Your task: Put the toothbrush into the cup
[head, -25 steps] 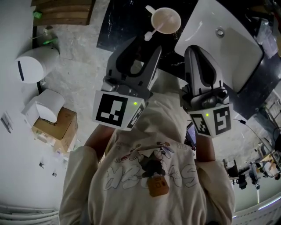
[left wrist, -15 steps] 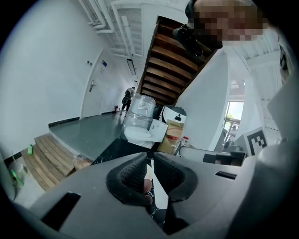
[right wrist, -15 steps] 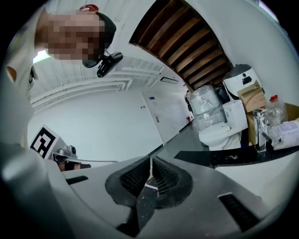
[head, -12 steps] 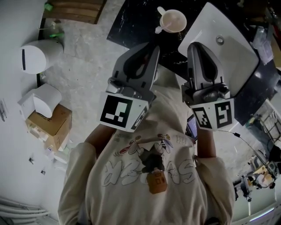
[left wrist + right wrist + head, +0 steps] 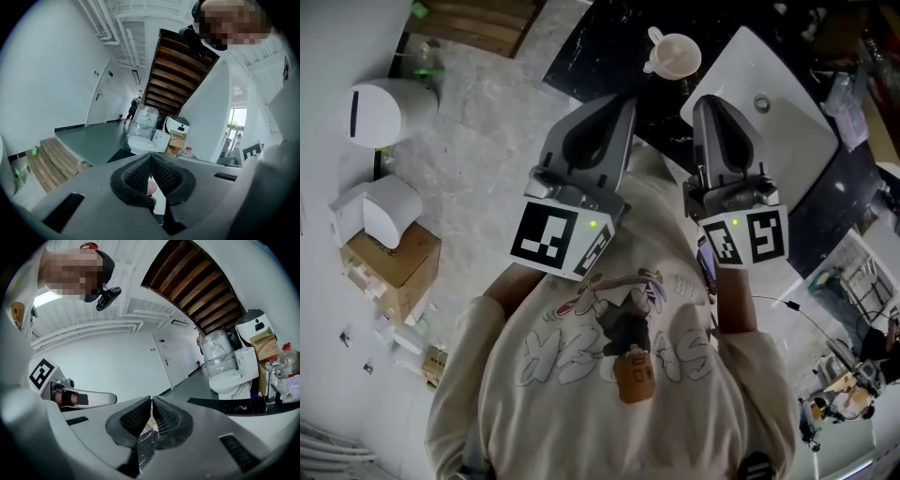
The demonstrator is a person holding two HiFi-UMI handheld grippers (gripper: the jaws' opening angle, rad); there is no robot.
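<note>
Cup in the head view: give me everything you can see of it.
The cup is small, round and pale cream-pink, plastic by its look. Seen from above, its open mouth faces up, so it stands upright. It stands on the black marbled counter, close beside the white basin. A pale piece juts from its left rim; handle or toothbrush, I cannot tell. Neither the left hand-held gripper nor the right hand-held gripper touches it.

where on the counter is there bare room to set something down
Bare black counter left of the cup, and the white basin right of it. Past the basin's far right edge sits clutter.
</note>
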